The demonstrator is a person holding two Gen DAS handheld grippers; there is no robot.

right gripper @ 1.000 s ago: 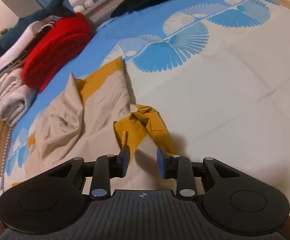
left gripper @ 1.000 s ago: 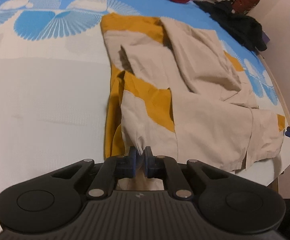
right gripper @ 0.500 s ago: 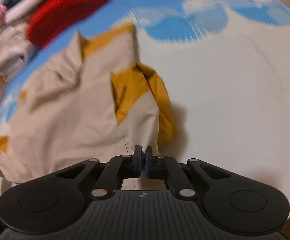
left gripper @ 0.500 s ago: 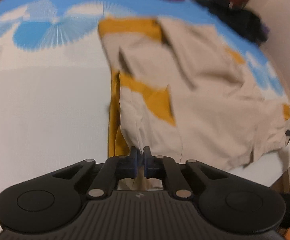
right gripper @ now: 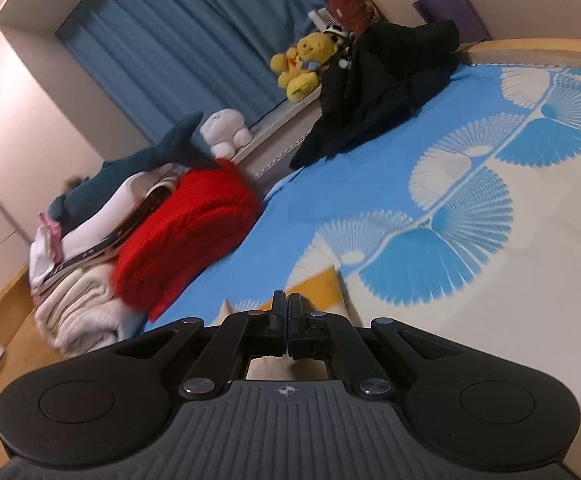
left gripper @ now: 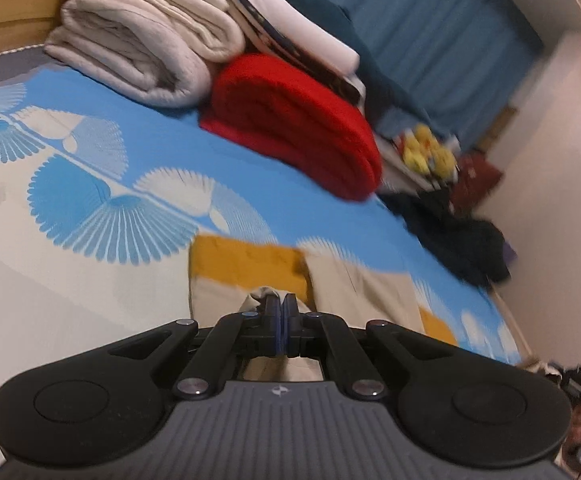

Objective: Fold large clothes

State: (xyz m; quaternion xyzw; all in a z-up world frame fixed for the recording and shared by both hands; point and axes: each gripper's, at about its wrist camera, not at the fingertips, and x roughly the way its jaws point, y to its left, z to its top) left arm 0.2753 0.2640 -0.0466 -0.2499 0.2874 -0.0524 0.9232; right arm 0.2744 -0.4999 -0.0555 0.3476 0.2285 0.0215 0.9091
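Note:
A beige and mustard-yellow garment (left gripper: 354,288) lies on the bed; only its far part shows past the gripper bodies. My left gripper (left gripper: 281,300) is shut on a beige fold of it. My right gripper (right gripper: 286,300) is shut too, with beige cloth under its jaws and a mustard corner of the garment (right gripper: 322,286) just beyond. Most of the garment is hidden below both grippers.
On the blue and white fan-patterned bedsheet (left gripper: 90,208) stand a folded red blanket (left gripper: 294,124), a stack of beige and white linen (left gripper: 142,48) and a black clothes heap (right gripper: 378,76). Plush toys (right gripper: 302,60) and a blue curtain (right gripper: 194,36) are behind.
Both grippers swung forward and tilted up over the garment, carrying its near edge toward the far end. The right gripper shut on the cloth within the last second.

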